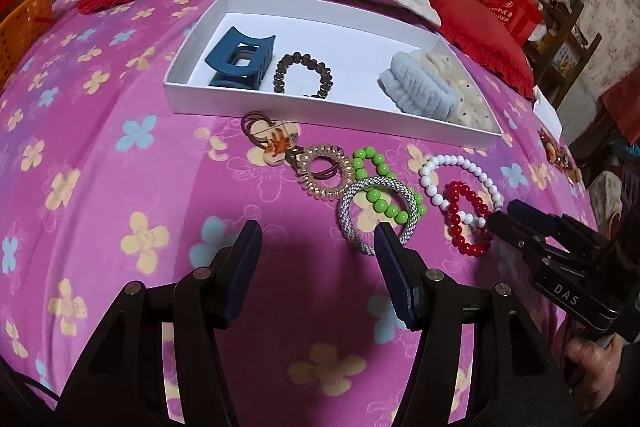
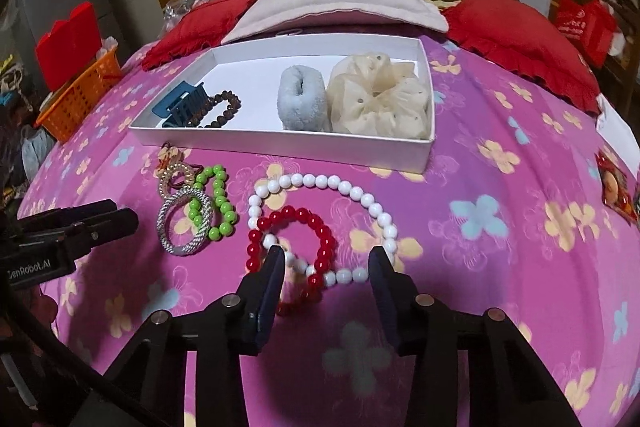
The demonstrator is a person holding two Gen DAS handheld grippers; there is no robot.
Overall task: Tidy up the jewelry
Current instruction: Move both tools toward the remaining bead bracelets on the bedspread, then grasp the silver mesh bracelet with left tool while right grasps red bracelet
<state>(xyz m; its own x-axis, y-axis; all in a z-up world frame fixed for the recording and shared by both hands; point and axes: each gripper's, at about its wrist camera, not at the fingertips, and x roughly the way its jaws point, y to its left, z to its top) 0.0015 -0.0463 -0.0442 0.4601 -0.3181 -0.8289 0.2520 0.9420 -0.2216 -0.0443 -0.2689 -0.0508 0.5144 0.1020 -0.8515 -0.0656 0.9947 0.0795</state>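
1. Jewelry lies loose on the pink flowered bedspread (image 2: pixel 500 227) just ahead of both our grippers, and some already sits in the white box (image 2: pixel 280 143) beyond.
2. Our right gripper (image 2: pixel 326 259) points down at the red bead bracelet (image 2: pixel 320 227) and white bead bracelet (image 2: pixel 360 195), which overlap; its jaws stand partly apart, astride the near arcs of both, and we cannot tell whether the pads touch any bead.
3. Our left gripper (image 1: pixel 318 239) holds its jaws wide with nothing between them; its right finger (image 1: pixel 390 247) overlaps the near edge of the silver braided bangle (image 1: pixel 352 227).
4. Through that bangle runs the green bead bracelet (image 1: pixel 376 187), and just beyond, to the left, lie a gold spiral hair tie (image 1: pixel 316 179) and a flower-shaped charm (image 1: pixel 276 143).
5. Farther ahead, the white box holds a blue claw clip (image 1: pixel 240 59) and brown bead bracelet (image 1: pixel 304 75) at its left, a light blue scrunchie (image 2: pixel 302 103) and cream scrunchie (image 2: pixel 380 99) at its right.
6. Behind the box rest a pale pillow (image 2: pixel 340 3) and red cushions (image 2: pixel 520 39).
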